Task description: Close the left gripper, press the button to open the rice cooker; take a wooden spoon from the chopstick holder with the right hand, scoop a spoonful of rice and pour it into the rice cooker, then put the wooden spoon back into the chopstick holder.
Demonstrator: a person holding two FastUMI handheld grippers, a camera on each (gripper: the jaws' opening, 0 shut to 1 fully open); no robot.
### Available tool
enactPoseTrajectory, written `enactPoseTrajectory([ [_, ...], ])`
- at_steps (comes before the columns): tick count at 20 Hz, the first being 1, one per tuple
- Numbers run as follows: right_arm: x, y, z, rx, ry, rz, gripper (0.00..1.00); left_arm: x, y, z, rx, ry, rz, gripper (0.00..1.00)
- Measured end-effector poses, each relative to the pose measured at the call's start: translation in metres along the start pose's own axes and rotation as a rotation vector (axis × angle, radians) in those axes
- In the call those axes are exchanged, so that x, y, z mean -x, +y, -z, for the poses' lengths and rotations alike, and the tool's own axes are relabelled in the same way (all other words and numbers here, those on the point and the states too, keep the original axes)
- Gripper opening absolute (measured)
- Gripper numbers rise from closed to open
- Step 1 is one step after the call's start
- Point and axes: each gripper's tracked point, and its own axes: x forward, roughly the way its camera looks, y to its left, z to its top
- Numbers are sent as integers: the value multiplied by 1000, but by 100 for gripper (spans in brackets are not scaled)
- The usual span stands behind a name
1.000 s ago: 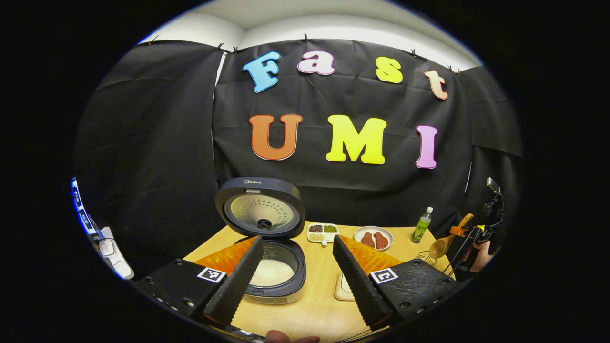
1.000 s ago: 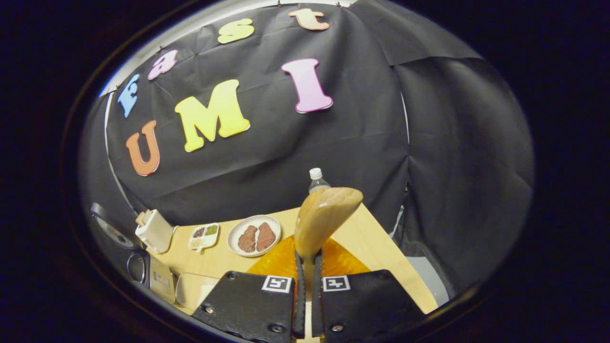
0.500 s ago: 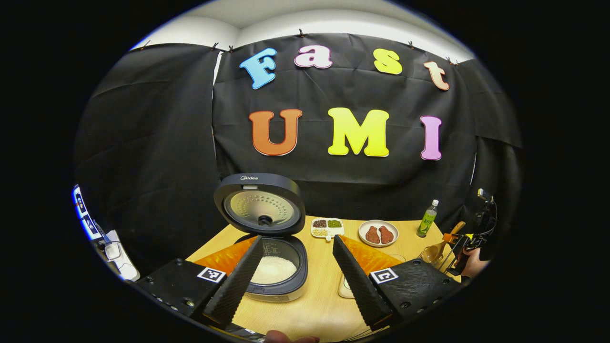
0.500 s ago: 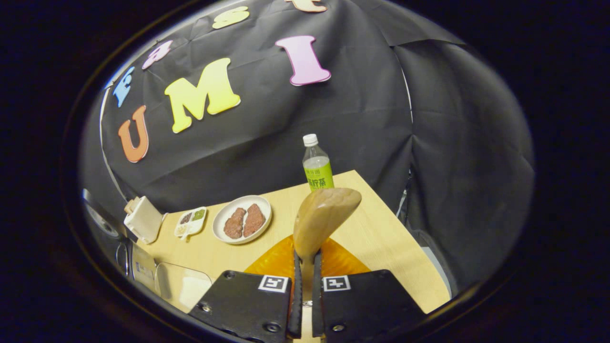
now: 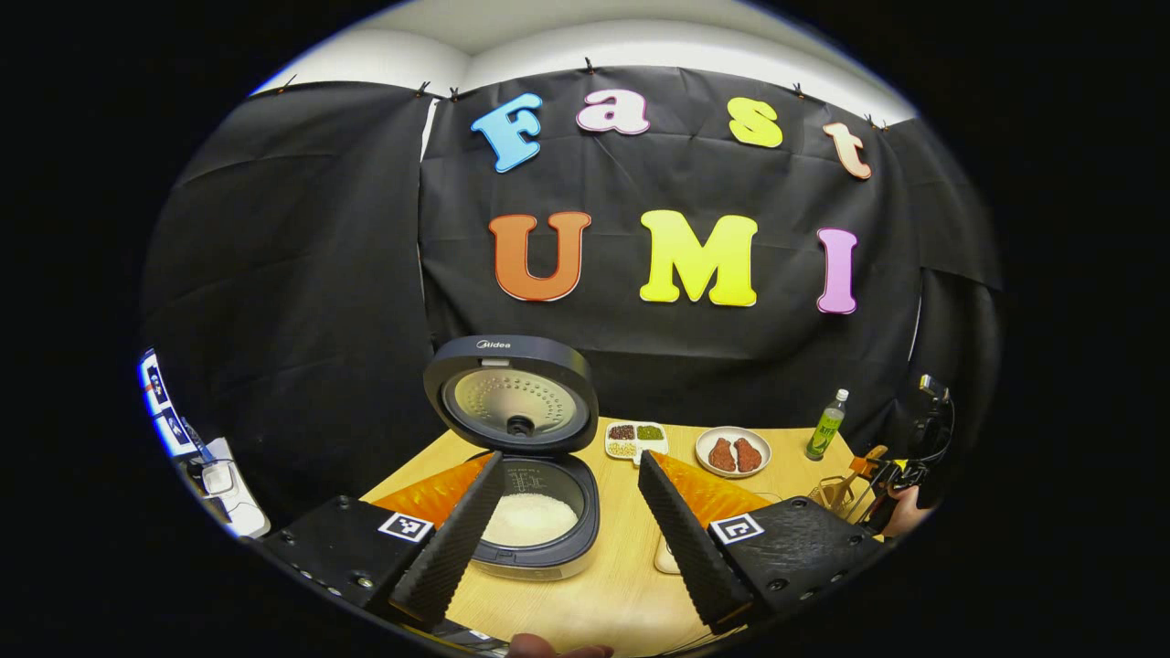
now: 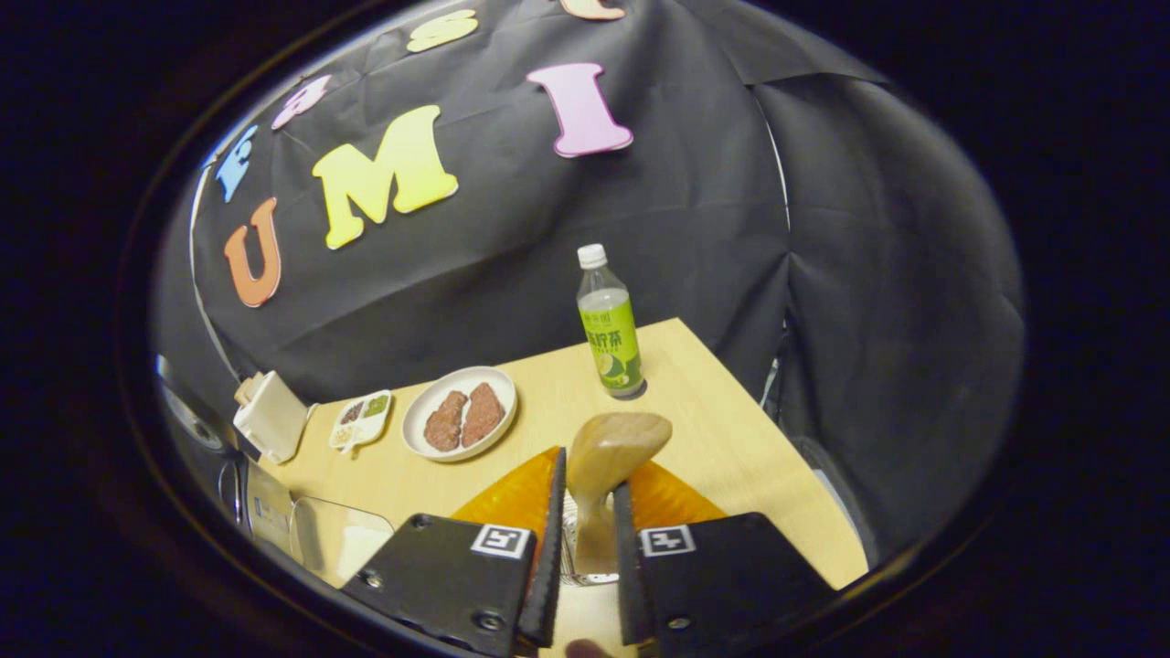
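Observation:
The rice cooker (image 5: 539,525) stands open, its lid (image 5: 512,395) upright and white rice (image 5: 526,519) in the pot. My left gripper (image 5: 571,461) hovers in front of it, open and holding nothing. In the right gripper view the wooden spoon (image 6: 614,443) stands bowl-up between the fingers of my right gripper (image 6: 590,475). Its handle goes down into the wire chopstick holder (image 6: 574,559). The fingers stand apart, with a gap beside the handle. The left gripper view shows the holder (image 5: 827,495) at the far right, next to a hand (image 5: 900,512).
On the wooden table (image 6: 713,429) stand a green bottle (image 6: 611,329), a plate of meat (image 6: 460,425), a small divided dish (image 6: 361,420) and a white container (image 6: 270,428). A clear box (image 6: 338,539) lies near the cooker. The table's right edge is close.
My right gripper has come down with the spoon over the holder and its fingers have parted off the handle. The left gripper has stayed open and nearly still.

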Motion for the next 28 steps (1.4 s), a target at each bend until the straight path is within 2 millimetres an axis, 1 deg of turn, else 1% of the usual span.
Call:
enactPoseTrajectory([
  [1,6,-1,-8,15,-21,9,50,0,1,-3,2,-5,4,95],
  [3,20,-3,-25,40,-67,28,75,-3,4,-11,-1,-21,9,95],
  [4,27,-2,-34,53,-92,35,79,-3,7,-16,-4,-34,11,95],
  [5,36,-2,-43,64,-116,41,84,-5,11,-21,-5,-45,13,95],
  [6,46,2,-53,73,-140,37,86,-5,15,-28,0,-58,17,95],
  [7,56,7,-61,80,-161,32,90,-7,18,-35,7,-73,28,95],
  [8,67,12,-71,80,-183,26,91,-10,20,-41,14,-81,39,95],
  [10,87,17,-88,81,-224,34,92,-16,37,-54,11,-93,33,95],
  [11,99,21,-97,89,-243,35,94,-21,46,-65,11,-104,29,95],
  [14,145,37,-125,131,-343,43,96,-36,62,-92,55,-113,47,94],
  [15,163,43,-128,139,-367,41,100,-42,66,-98,67,-101,49,95],
  [17,195,59,-125,125,-384,18,100,-59,75,-109,64,-92,51,95],
  [18,212,63,-125,116,-397,16,100,-68,80,-114,71,-89,48,95],
  [20,240,66,-120,109,-417,17,100,-85,85,-120,75,-70,47,95],
  [22,268,64,-113,107,-433,41,100,-106,92,-122,57,-46,20,95],
  [23,279,61,-108,106,-435,57,100,-117,94,-121,59,-20,18,95],
  [25,300,59,-92,87,-426,74,100,-138,89,-112,78,42,37,95],
  [26,309,55,-83,78,-421,87,100,-147,90,-108,74,72,37,95],
  [28,321,43,-68,62,-411,122,100,-165,92,-99,63,127,41,95],
])
